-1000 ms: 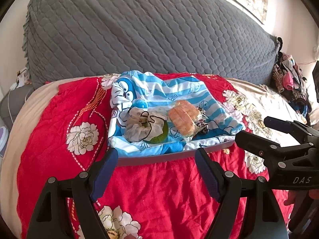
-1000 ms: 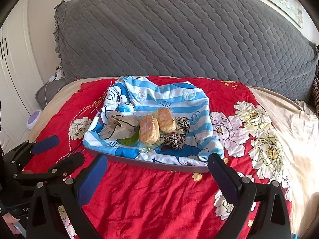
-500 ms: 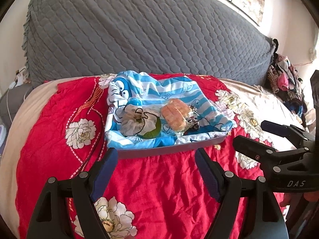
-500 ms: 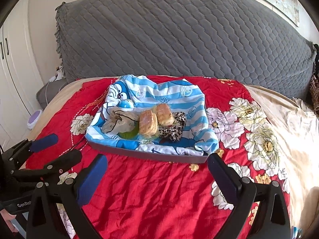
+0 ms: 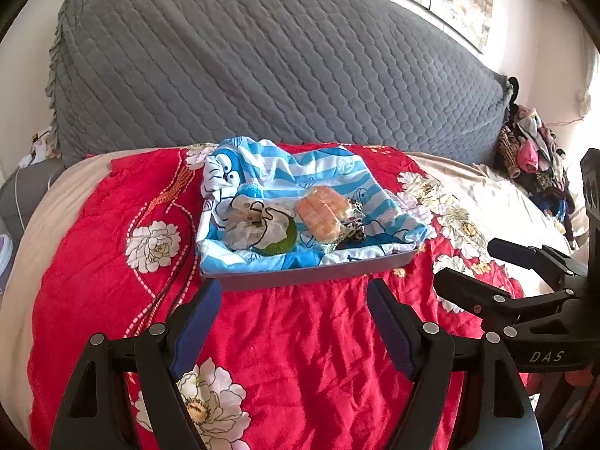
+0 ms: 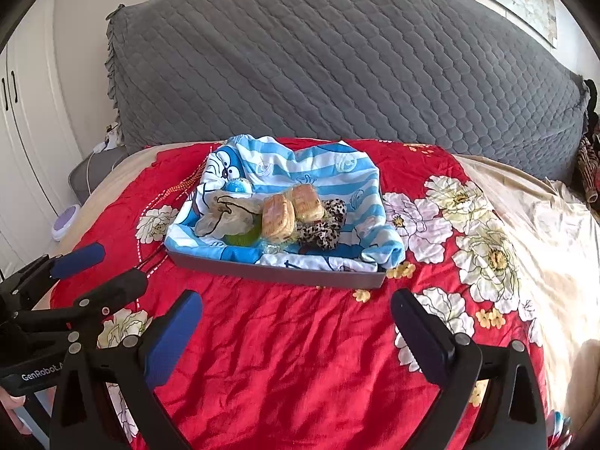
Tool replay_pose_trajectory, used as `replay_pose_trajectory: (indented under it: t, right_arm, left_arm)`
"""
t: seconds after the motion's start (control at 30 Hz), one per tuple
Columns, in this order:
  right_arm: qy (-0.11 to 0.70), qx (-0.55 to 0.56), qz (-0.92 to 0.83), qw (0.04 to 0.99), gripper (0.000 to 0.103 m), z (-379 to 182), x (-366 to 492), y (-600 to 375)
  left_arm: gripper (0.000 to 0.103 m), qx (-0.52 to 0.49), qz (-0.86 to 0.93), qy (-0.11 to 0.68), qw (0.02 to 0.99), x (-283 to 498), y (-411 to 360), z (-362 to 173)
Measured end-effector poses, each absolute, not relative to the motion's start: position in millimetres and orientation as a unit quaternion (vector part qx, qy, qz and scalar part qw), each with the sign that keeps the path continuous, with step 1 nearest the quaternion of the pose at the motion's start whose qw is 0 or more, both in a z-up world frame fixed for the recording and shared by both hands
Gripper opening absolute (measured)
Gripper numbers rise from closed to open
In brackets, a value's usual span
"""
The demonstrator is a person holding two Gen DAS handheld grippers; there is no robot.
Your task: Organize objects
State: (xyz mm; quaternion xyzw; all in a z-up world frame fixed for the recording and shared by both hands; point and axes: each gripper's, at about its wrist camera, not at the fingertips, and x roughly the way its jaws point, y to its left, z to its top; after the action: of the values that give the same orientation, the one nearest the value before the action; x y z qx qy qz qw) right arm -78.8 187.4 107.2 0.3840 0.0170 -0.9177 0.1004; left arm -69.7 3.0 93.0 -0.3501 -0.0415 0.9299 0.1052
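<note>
A shallow grey tray (image 5: 300,281) (image 6: 277,273) sits on the red flowered blanket (image 5: 300,345), lined with a blue-and-white striped cartoon cloth (image 5: 330,172) (image 6: 318,165). In it lie wrapped bread packs (image 5: 320,213) (image 6: 279,217), a leopard-print item (image 6: 322,230), a green ball (image 5: 281,243) (image 6: 243,238), a crumpled pale bag (image 5: 251,225) and a small blue round thing (image 6: 238,186). My left gripper (image 5: 292,292) (image 6: 112,266) hangs open in front of the tray's near edge, nothing between its fingers. To its right, my right gripper (image 6: 296,300) (image 5: 468,262) is open and empty too.
A large grey quilted cushion (image 5: 262,67) fills the back of the bed. A beige sheet (image 6: 543,232) lies to the right of the blanket. A heap of clothes (image 5: 532,150) is at the far right, white cupboard doors (image 6: 18,150) at the far left.
Both grippers have drawn back from the tray, which now looks smaller and farther off. Their jaws stand as wide as before, and the things in the tray have not moved.
</note>
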Motion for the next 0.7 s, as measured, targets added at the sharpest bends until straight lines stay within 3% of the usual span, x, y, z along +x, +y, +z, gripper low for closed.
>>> replay_pose_trajectory:
  t: [0.7]
  right_arm:
    - [0.005, 0.390, -0.914, 0.108, 0.101, 70, -70, 191]
  left_arm:
    - [0.081, -0.365, 0.924, -0.037, 0.105, -62, 6, 54]
